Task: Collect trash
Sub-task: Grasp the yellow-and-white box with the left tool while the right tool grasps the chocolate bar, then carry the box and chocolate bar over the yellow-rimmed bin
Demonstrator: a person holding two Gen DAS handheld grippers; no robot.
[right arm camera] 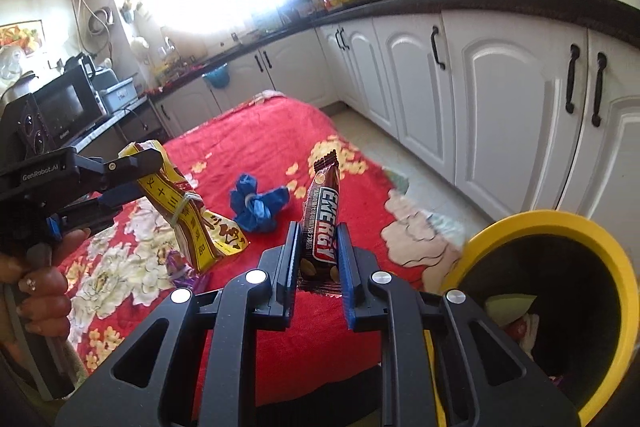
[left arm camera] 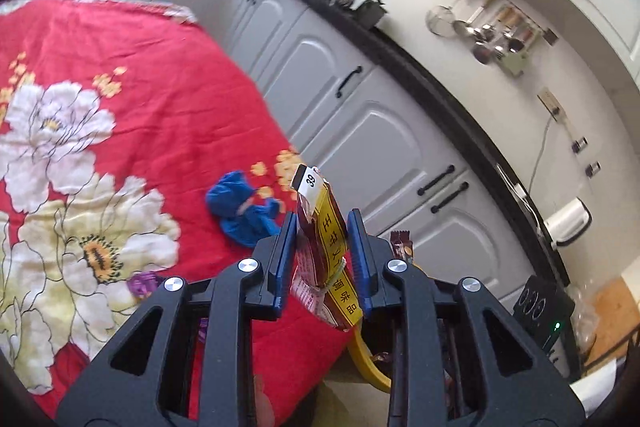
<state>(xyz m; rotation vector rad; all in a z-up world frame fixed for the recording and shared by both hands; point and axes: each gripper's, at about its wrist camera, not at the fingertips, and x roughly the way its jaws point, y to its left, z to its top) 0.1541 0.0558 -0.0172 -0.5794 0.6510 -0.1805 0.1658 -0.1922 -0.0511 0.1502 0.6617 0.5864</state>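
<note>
A red and yellow seasoning packet (left arm camera: 326, 247), bound by a rubber band, is clamped upright between the blue pads of the left gripper (left arm camera: 323, 247), its white tab numbered 39 uppermost. Behind it a table is covered by a red floral cloth (left arm camera: 120, 87), on which a crumpled blue glove (left arm camera: 240, 207) and a purple wrapper (left arm camera: 142, 283) are seen. The top of a brown snack bar (left arm camera: 402, 243) is visible just right of the gripper. A yellow bin rim (left arm camera: 370, 367) is partly shown below. White cabinets (left arm camera: 360, 131) under a black countertop (left arm camera: 460, 107) fill the background.
</note>
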